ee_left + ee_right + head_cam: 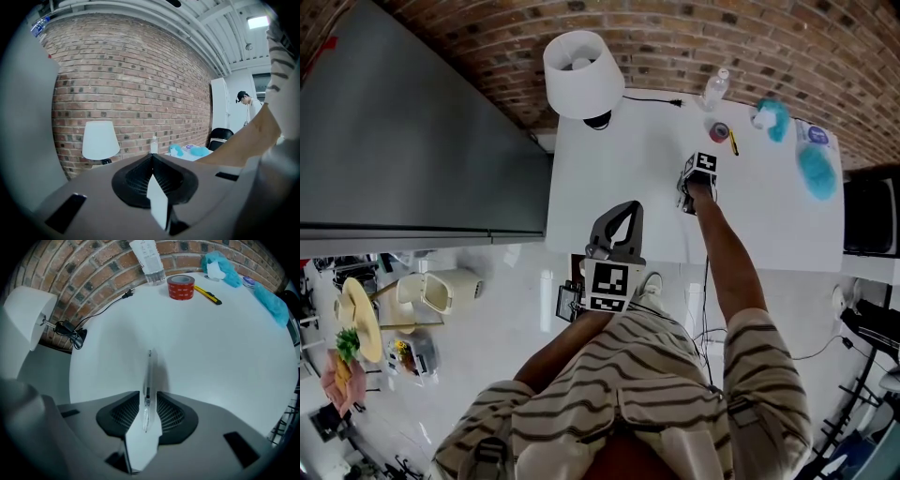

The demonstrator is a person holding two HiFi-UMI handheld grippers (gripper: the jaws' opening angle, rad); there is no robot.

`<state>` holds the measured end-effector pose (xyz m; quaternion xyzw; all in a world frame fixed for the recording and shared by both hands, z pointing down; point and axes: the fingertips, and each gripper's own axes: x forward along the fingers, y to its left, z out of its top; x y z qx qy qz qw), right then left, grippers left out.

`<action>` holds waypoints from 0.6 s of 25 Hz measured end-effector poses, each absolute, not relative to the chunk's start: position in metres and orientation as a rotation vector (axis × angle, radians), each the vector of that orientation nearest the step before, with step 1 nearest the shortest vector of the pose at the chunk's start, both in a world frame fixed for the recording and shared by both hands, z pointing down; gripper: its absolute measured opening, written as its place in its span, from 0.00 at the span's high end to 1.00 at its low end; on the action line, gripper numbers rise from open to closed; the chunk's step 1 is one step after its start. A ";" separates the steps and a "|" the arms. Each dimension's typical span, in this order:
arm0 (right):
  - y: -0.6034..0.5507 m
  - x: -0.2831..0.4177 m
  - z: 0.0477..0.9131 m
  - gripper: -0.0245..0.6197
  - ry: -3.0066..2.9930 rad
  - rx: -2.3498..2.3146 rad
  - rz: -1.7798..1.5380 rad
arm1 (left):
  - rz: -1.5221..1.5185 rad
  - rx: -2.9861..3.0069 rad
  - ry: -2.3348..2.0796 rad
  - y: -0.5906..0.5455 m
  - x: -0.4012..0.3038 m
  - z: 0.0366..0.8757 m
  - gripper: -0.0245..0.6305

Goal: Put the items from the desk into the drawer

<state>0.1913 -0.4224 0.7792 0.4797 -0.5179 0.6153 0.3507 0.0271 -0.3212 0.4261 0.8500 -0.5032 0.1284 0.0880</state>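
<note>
Over white desk surface (609, 169): right hand-held gripper (148, 393) clamped on thin clear pen-like stick (149, 371). Left hand-held gripper (152, 158) closed, empty, by the body. To stow: red tape roll (181, 287), yellow cutter (207, 294), clear plastic bottle (149, 258), teal cloths (225, 266). No drawer in view; likely barely begun.

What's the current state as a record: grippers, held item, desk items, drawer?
left gripper: shut, empty, near the desk's front edge
right gripper: shut on a thin pen, above the desk
on desk: lamp, bottle, red tape roll, yellow cutter, blue cloths
drawer: not seen in any view
</note>
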 end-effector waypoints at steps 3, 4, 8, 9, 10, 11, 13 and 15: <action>-0.422 0.194 0.782 0.80 -1.320 1.243 1.565 | 0.381 2.512 -1.502 -0.323 0.024 0.430 0.95; -0.422 0.194 0.781 0.80 -1.312 1.239 1.556 | 0.378 2.506 -1.499 -0.324 0.024 0.431 0.95; -0.421 0.197 0.783 0.86 -1.283 1.219 1.520 | 0.371 2.484 -1.478 -0.325 0.025 0.436 0.95; -0.421 0.197 0.783 0.86 -1.279 1.215 1.518 | 0.372 2.483 -1.477 -0.326 0.026 0.437 0.95; -0.421 0.197 0.783 0.87 -1.277 1.213 1.518 | 0.373 2.482 -1.477 -0.326 0.026 0.437 0.95; -0.421 0.198 0.782 0.87 -1.279 1.212 1.514 | 0.374 2.483 -1.478 -0.327 0.027 0.437 0.95; -0.422 0.198 0.782 0.88 -1.290 1.212 1.502 | 0.374 2.486 -1.481 -0.327 0.027 0.436 0.95; -0.422 0.199 0.782 0.88 -1.297 1.213 1.502 | 0.374 2.488 -1.484 -0.327 0.027 0.435 0.95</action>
